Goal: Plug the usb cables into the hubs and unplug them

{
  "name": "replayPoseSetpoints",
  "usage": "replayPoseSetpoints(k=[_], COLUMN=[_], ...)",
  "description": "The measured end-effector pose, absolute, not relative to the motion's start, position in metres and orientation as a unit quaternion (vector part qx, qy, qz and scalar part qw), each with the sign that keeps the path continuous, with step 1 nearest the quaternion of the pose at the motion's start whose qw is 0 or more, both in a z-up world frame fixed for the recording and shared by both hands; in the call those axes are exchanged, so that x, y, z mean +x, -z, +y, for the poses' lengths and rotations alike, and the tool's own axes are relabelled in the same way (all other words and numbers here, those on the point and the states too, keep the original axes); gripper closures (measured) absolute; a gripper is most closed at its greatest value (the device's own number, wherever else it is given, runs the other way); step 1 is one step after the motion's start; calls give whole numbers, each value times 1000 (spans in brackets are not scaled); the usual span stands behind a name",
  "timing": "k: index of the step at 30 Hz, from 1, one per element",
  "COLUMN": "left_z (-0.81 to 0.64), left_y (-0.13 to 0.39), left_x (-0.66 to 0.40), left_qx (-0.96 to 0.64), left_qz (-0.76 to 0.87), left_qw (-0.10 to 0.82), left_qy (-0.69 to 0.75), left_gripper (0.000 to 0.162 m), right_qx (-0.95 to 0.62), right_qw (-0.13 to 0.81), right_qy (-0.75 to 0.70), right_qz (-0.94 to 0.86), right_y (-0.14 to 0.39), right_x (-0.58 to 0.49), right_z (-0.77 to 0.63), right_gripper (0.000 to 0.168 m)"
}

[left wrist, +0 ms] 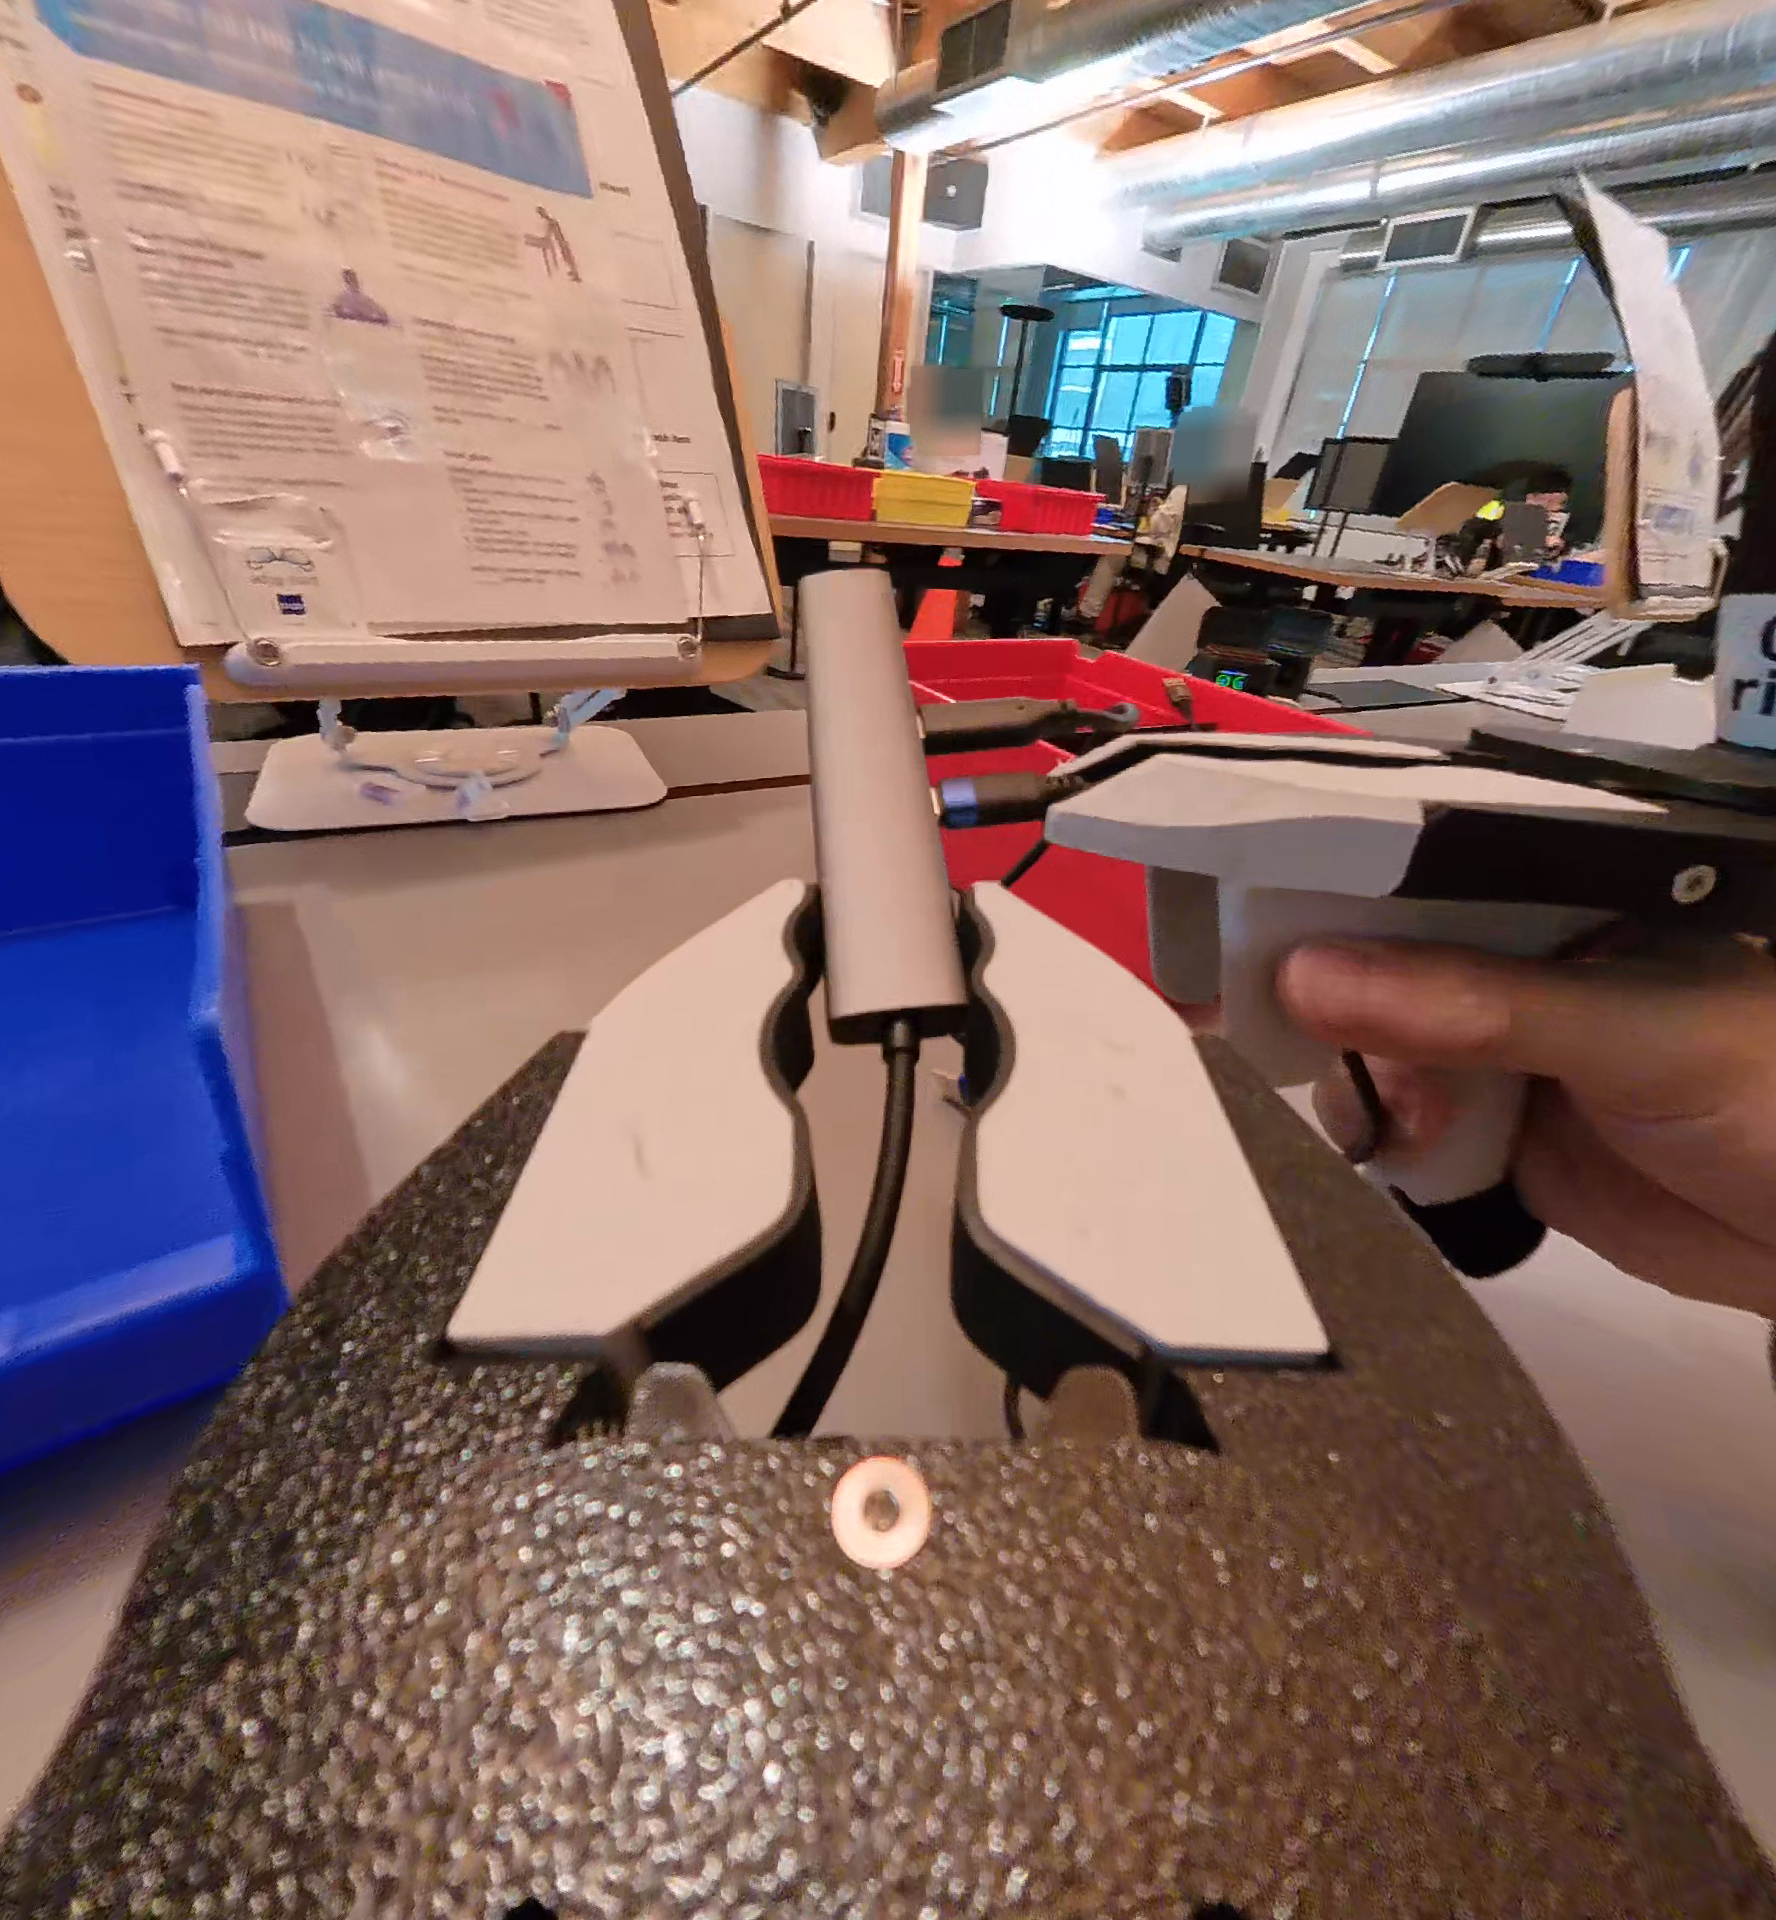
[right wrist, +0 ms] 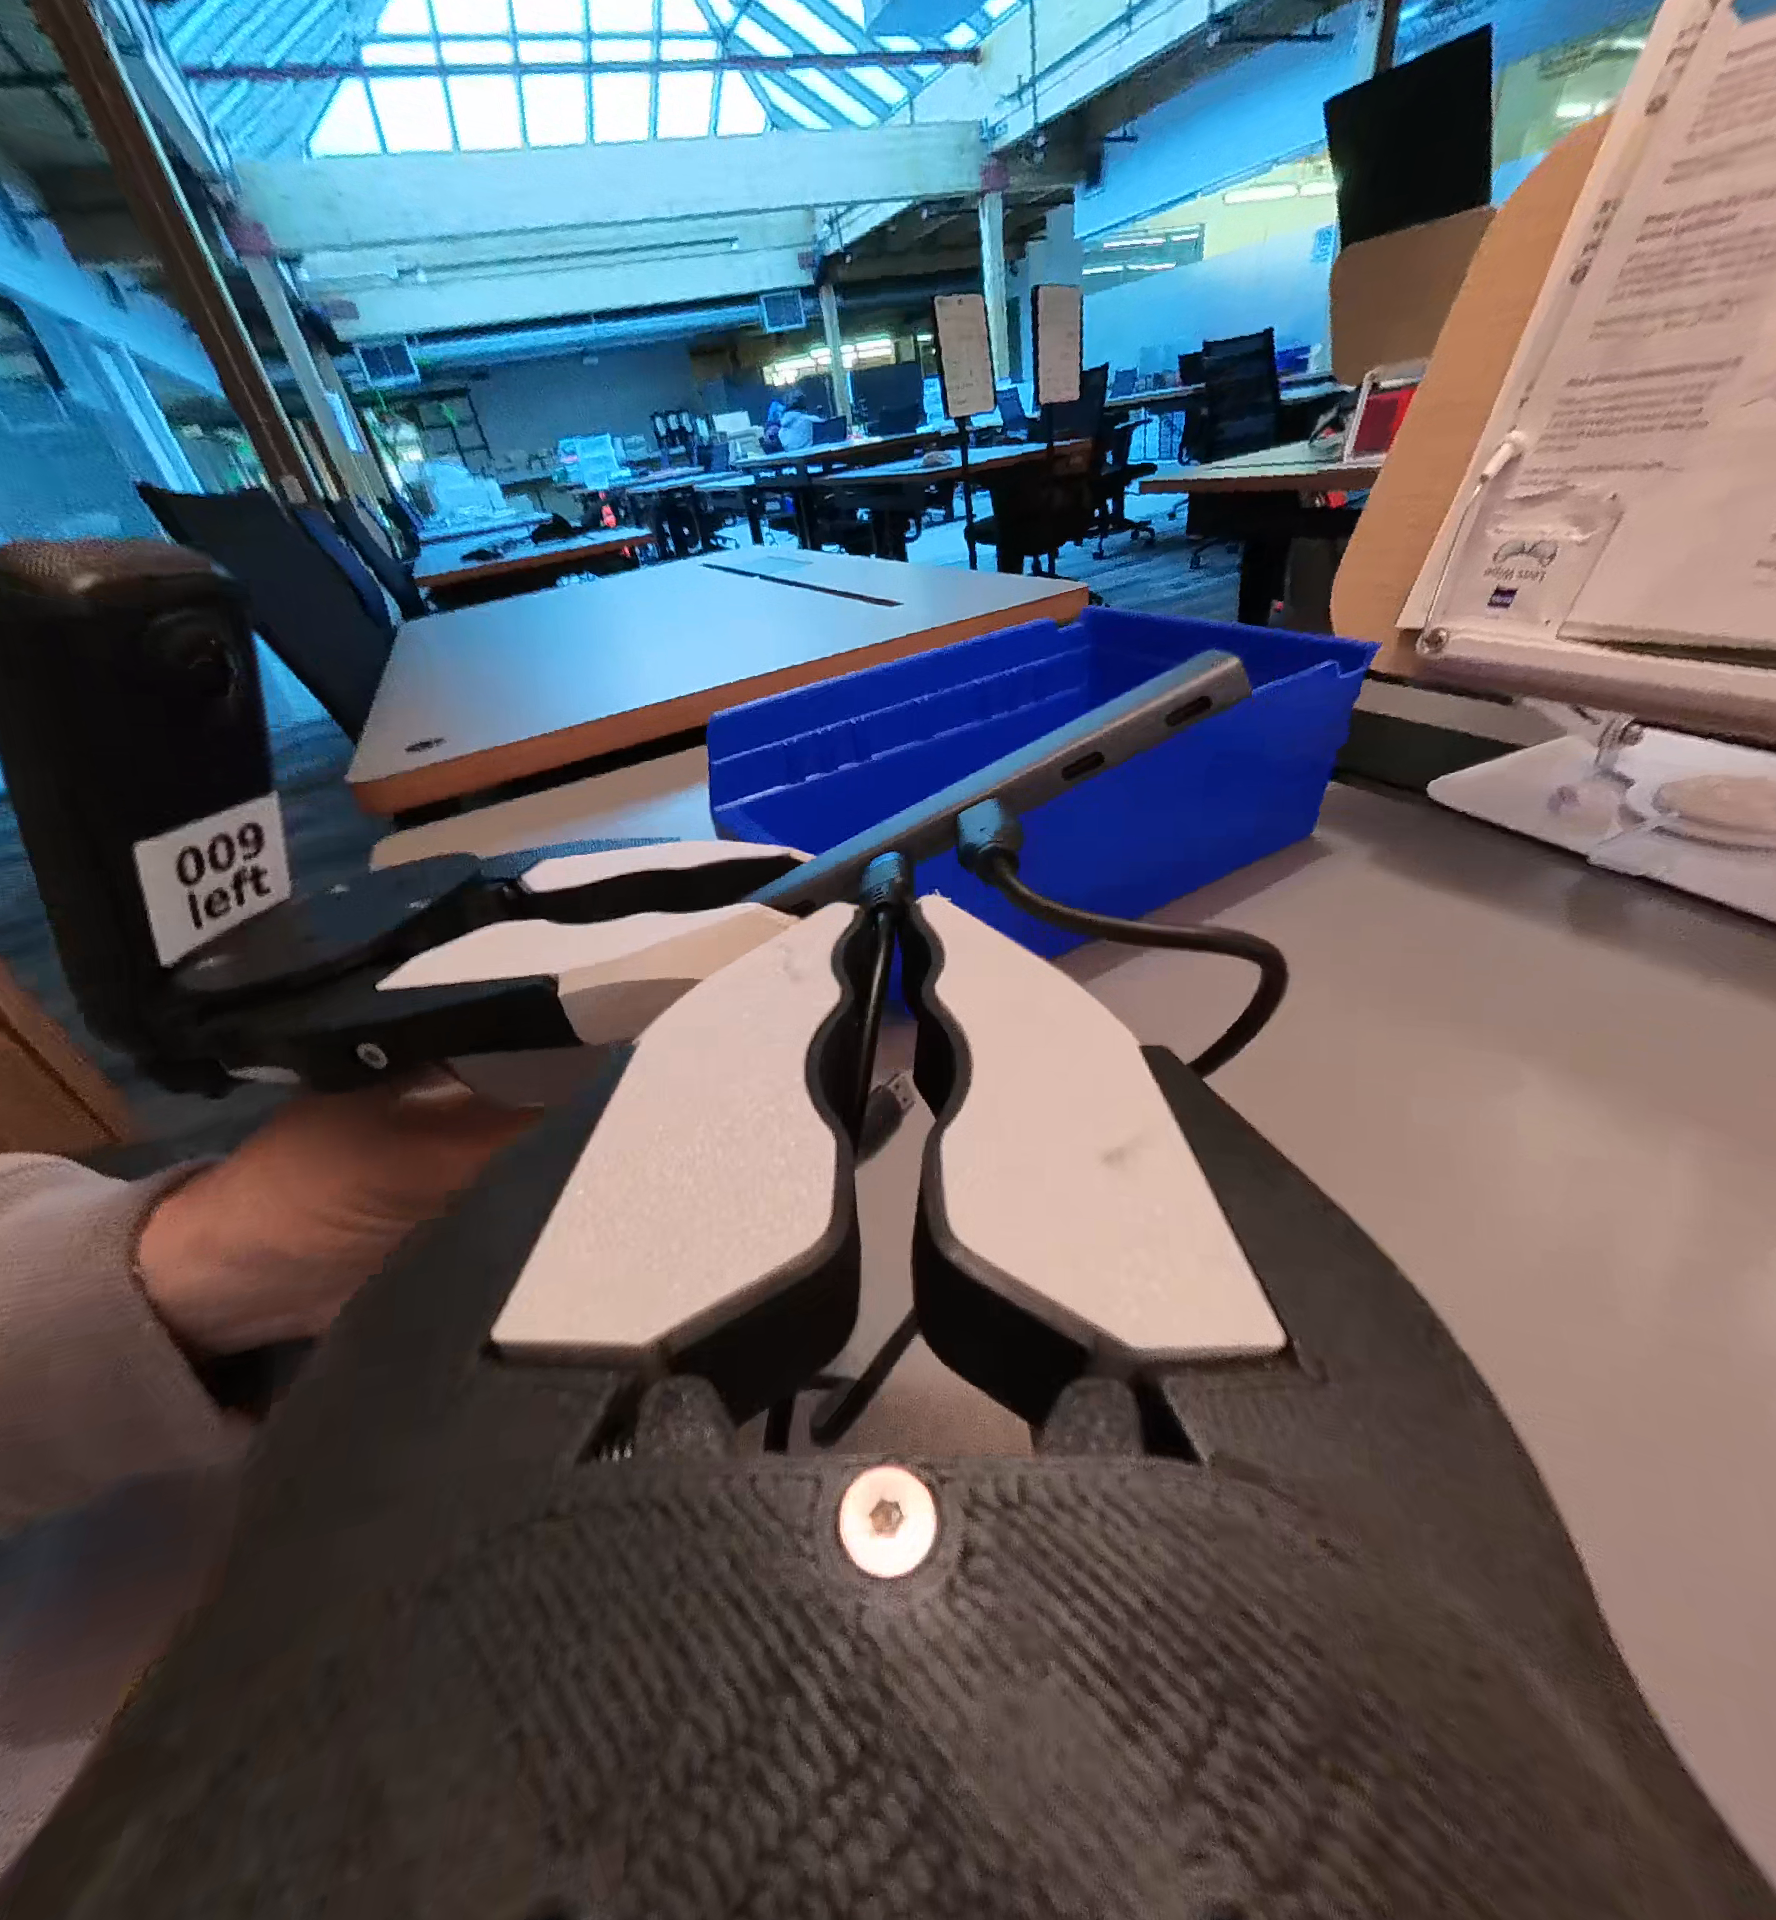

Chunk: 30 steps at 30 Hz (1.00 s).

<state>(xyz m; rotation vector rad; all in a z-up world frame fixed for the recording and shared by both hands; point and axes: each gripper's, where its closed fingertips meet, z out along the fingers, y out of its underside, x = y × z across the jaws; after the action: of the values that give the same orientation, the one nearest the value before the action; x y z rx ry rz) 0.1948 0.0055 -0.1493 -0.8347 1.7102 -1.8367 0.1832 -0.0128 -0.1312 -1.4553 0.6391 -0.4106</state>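
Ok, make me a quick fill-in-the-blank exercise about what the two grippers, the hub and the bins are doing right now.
1. The left gripper is shut on the silver ____.
2. The right gripper pinches a black USB plug at the hub's ____.
3. In the left wrist view, the bin behind the hub is red and the bin at the left edge is ____.
4. A second cable is already ____ the hub.

Missing words: hub; side; blue; plugged into

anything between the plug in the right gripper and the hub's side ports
Nothing visible. The right gripper holds the plug right at the hub; whether it is seated cannot be told. A second cable sits in the next port, beside it.
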Motion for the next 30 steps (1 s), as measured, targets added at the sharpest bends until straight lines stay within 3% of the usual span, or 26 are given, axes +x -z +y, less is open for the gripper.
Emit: replayPoseSetpoints(k=[1, 6, 9, 15, 23, 30], left_z=[7, 15, 12, 11, 13, 19], left_y=[149, 143, 155, 170, 188, 190], left_x=[196, 194, 197, 196, 196, 197], left_qx=[-306, -299, -325, -366, -370, -346], left_qz=[622, 607, 641, 663, 668, 656], left_qw=[256, 324, 292, 215, 209, 236], left_qy=[674, 661, 631, 617, 611, 628], left_gripper=[138, 139, 139, 139, 139, 139], right_qx=[-644, -658, -688, -688, -691, -679], right_qw=[685, 673, 637, 630, 627, 632], right_qy=[175, 226, 270, 288, 301, 308], right_qz=[291, 251, 219, 217, 197, 210], right_y=[132, 132, 141, 154, 172, 176], right_x=[184, 182, 183, 189, 191, 193], right_z=[-12, -6, -7, -9, 0, 3], right_gripper=[163, 163, 152, 157, 150, 157])
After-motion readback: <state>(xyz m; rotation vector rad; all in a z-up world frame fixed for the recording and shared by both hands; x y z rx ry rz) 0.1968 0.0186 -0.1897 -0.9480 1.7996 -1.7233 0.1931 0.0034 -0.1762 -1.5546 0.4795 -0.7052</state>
